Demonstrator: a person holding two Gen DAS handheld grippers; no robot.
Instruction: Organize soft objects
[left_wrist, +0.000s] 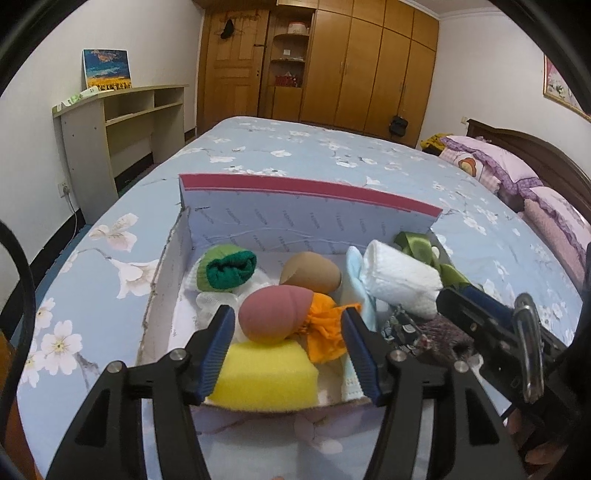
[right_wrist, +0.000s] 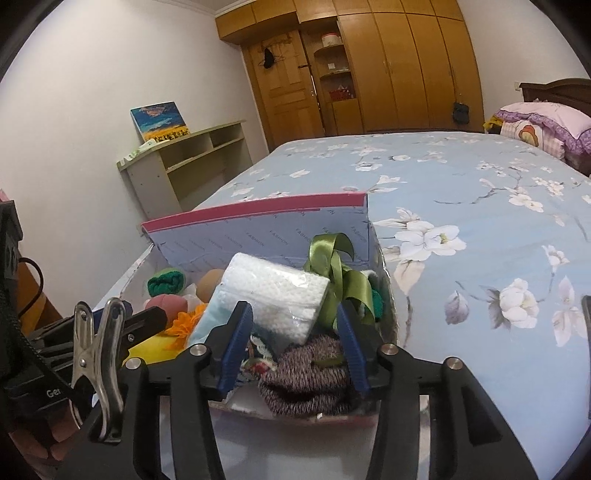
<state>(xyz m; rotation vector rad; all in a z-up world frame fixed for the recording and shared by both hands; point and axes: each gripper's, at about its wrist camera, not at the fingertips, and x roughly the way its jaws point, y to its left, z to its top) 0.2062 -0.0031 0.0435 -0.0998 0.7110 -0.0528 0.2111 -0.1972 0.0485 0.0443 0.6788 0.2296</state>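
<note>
An open cardboard box (left_wrist: 310, 214) with a raised lid sits on the bed and holds soft objects. In the left wrist view I see a yellow sponge (left_wrist: 266, 373), a pink egg sponge (left_wrist: 273, 314), a brown egg sponge (left_wrist: 312, 275), a green sock roll (left_wrist: 225, 271), orange cloth (left_wrist: 325, 328) and a white towel roll (left_wrist: 402, 277). My left gripper (left_wrist: 288, 354) is open and empty over the box's near edge. My right gripper (right_wrist: 293, 343) is open and empty above a grey knitted sock (right_wrist: 310, 380), near the towel roll (right_wrist: 277, 291) and a green ribbon (right_wrist: 336, 269).
The bed (right_wrist: 480, 221) has a blue floral sheet, with pink pillows (left_wrist: 491, 162) at the right. A beige shelf desk (left_wrist: 122, 122) stands by the left wall. Wooden wardrobes (left_wrist: 369, 62) stand at the back.
</note>
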